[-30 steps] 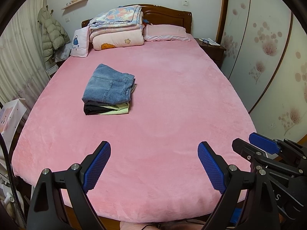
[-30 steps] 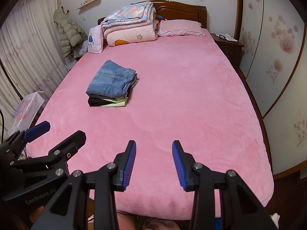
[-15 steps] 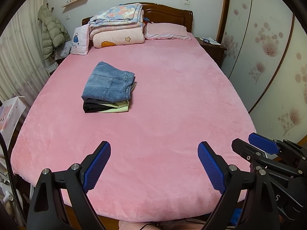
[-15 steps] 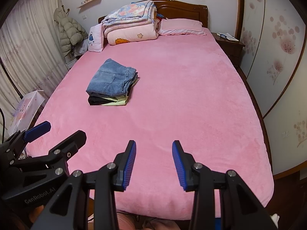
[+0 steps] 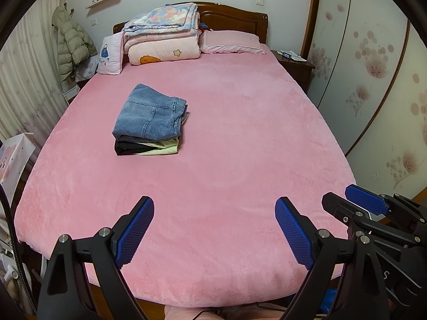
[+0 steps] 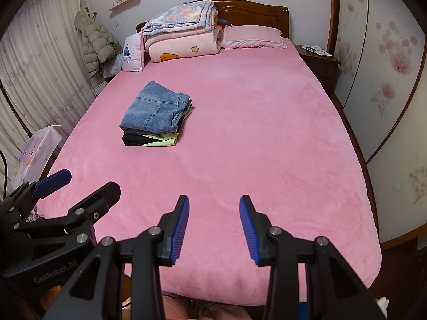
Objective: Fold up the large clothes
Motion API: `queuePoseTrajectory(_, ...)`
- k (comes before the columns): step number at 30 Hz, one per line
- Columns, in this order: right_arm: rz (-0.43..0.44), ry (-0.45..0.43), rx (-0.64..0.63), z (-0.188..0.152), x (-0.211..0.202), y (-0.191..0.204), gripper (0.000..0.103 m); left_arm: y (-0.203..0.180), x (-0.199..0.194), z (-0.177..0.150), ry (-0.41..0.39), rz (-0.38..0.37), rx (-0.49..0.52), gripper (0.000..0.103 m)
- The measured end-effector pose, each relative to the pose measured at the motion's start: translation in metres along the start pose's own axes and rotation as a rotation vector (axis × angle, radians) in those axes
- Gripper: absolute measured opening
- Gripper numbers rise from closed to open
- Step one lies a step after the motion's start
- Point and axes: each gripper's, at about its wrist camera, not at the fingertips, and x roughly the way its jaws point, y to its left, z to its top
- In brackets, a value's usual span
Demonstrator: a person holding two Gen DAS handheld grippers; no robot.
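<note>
The folded clothes (image 5: 150,121) lie in one stack on the left half of the pink bed (image 5: 240,160): folded jeans (image 6: 157,109) on top, a black garment (image 6: 133,140) and a pale green garment (image 6: 162,142) beneath. The left gripper (image 5: 214,230) hovers over the near edge of the bed, jaws spread wide, nothing between them. The right gripper (image 6: 214,226) hovers just beside it, jaws partly apart, grasping nothing. Folded quilts (image 5: 162,40) rest against the headboard (image 5: 234,17).

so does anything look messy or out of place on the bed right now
Nothing stands out. The folded jeans sit squarely on a neat stack of clothes on the pink bed cover, which lies smooth. Quilts and pillow are tidy at the headboard.
</note>
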Motion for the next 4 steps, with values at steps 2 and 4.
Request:
queuePoseTrajectory(2,-0.001,0.000,-0.001,0.0006,0.0000,-0.0003,0.039,-0.0004,0.0004,0.0000,0.001,0.001,-0.001,0.091)
queuePoseTrajectory(4,-0.001,0.000,-0.002,-0.0005,0.0004,0.0002,0.039,-0.0002,0.0004,-0.0002,0.002,-0.001,-0.001,0.091)
